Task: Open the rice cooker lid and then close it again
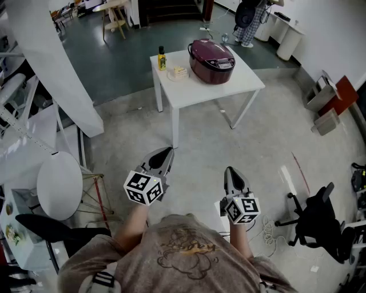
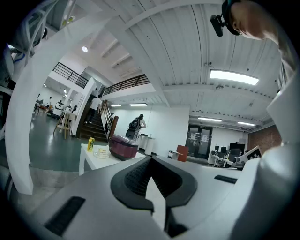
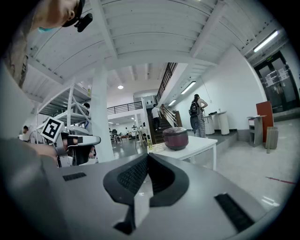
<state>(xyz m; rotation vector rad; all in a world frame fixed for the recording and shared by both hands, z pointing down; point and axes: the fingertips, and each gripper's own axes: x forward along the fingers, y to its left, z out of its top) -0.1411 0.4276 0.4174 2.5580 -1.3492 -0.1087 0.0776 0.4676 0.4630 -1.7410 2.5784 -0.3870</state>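
Left gripper [image 1: 164, 152] and right gripper [image 1: 230, 171] — jaws together, nothing between — held side by side, well short of white table [image 1: 197, 91] bearing maroon rice cooker [image 1: 211, 60], lid down.

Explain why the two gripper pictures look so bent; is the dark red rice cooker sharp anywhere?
Head view: even light, little bending, the dark red round rice cooker on the white square table is sharp. Left gripper view: wide-angle lens bows the ceiling beams, corners go black, the ceiling lamp glares. Right gripper view: same bowing; the cooker is small but clear.
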